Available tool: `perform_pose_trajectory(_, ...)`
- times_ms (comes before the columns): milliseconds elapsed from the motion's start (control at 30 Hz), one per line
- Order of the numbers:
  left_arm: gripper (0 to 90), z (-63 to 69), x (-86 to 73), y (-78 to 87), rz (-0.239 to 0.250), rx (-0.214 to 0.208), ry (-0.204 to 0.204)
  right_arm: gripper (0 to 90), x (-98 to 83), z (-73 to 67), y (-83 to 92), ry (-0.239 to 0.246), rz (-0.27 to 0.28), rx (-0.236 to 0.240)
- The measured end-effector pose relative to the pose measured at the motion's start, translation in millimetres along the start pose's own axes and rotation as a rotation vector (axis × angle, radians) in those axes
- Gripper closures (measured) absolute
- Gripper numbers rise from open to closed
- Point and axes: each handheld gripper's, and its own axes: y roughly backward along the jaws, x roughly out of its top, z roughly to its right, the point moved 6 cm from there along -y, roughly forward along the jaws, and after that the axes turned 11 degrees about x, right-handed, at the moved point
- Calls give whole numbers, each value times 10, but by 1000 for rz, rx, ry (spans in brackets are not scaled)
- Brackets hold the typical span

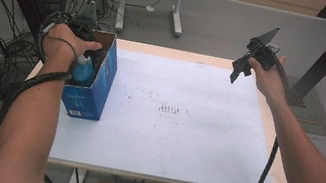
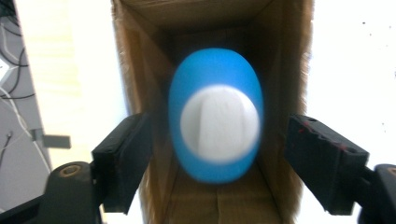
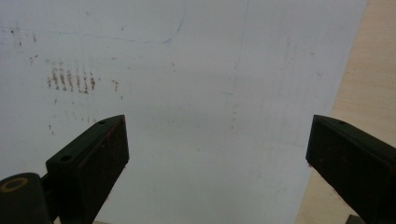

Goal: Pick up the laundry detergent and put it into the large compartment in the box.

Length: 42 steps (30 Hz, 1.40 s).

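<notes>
While a person's left hand (image 1: 65,44) reaches down over an open blue cardboard box (image 1: 93,84) at the left edge of the table (image 1: 265,135), the left gripper (image 2: 217,154) it carries points into the carton's mouth. Seen from the left gripper view, its two black jaws stand wide apart, one on either side of the box's brown inner walls, with a blue bottle (image 2: 215,114) topped by a white cap (image 2: 219,123) upright between them. The bottle is blurred there, and neither jaw appears to touch it; nothing is gripped. From the high view, the bottle (image 1: 83,70) shows as a patch of blue just inside the box, below the hand.

Across the table, the right hand (image 1: 268,72) holds the right gripper (image 1: 244,67) raised above the far right corner, well apart from the box. The right gripper view looks down past its own spread jaws onto a white sheet (image 3: 196,93) that covers most of the tabletop, with pale wood showing along one edge. That gripper (image 3: 217,149) is open wide and holds nothing. Small brown marks (image 3: 70,79) stain the sheet near its middle.

Black cables (image 1: 267,166) trail from each gripper along the forearms, and more cables lie tangled on the grey floor (image 1: 213,24) to the left.
</notes>
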Motion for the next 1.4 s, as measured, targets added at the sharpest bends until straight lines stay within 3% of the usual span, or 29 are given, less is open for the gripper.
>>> perform_pose_trajectory(67, 214, -6, -35, 138, 17, -8, -1, 57, 8, -2, -5, 2, -3, 0)
perform_pose_trajectory(233, 154, 58, -127, 449, 52, -56, -49, 57, 34, 7, -15, -3, -6, 5)
perform_pose_trajectory(500, 115, 447, -268, 730, 93, -80, -149, 57, 101, -38, -67, -11, -22, -6)
perform_pose_trajectory(900, 101, 993, -333, 796, 96, -93, -277, 56, 154, -116, -128, -3, -30, -21)
perform_pose_trajectory(1167, 97, 1100, -323, 726, 75, -124, -290, 57, 158, -92, -123, -10, -28, -15)
perform_pose_trajectory(1400, 96, 1109, -311, 724, 73, -122, -290, 57, 141, -65, -96, -12, -23, -11)
